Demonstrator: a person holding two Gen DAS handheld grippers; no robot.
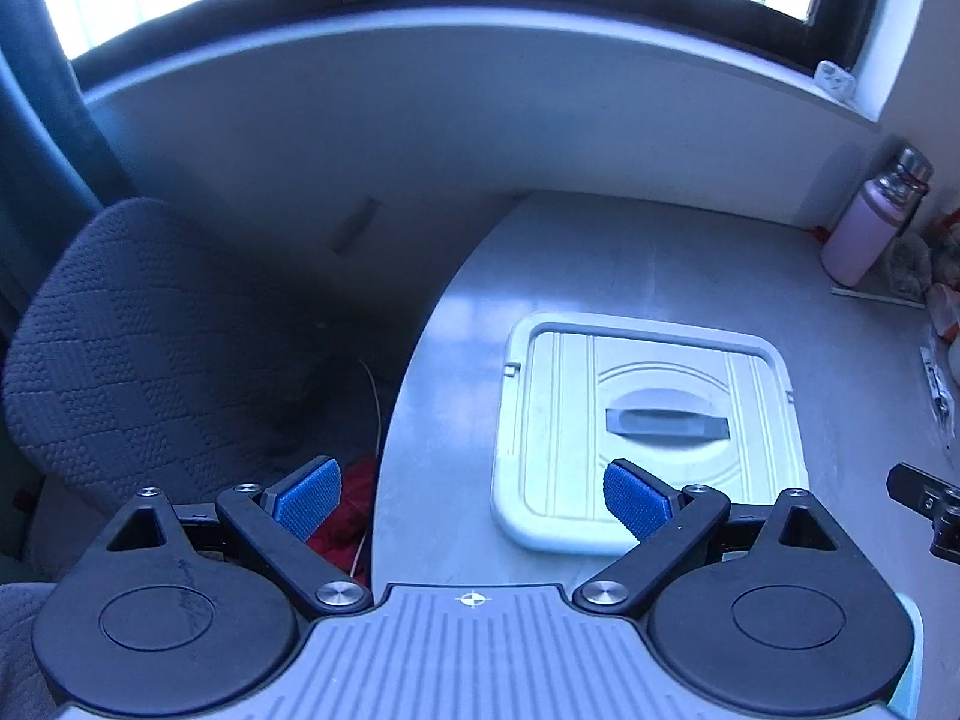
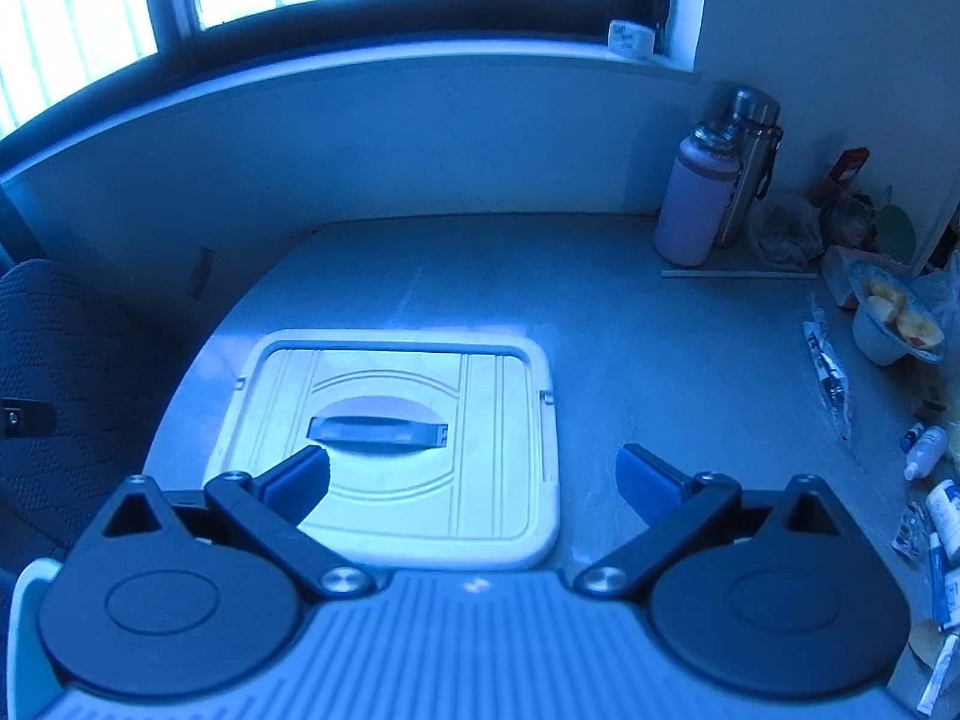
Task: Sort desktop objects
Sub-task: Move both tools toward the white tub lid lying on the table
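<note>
Left wrist view: the left gripper (image 1: 474,498) is held with its blue pads (image 1: 306,498) spread wide and nothing between them, above the near corner of a white lidded box (image 1: 648,420) lying on the grey table (image 1: 600,252). The right gripper (image 2: 474,480) is likewise spread and empty, over the box's right edge. A pink bottle (image 2: 696,198) stands at the far right; small items (image 2: 936,498) are scattered along the right edge.

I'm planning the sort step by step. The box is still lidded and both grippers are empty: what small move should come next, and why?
Probably bring the right gripper over the lid handle to lift the lid off. The box is closed, the small items lie loose at the table's right edge, and both grippers are open and empty, so nothing can go in yet.
</note>
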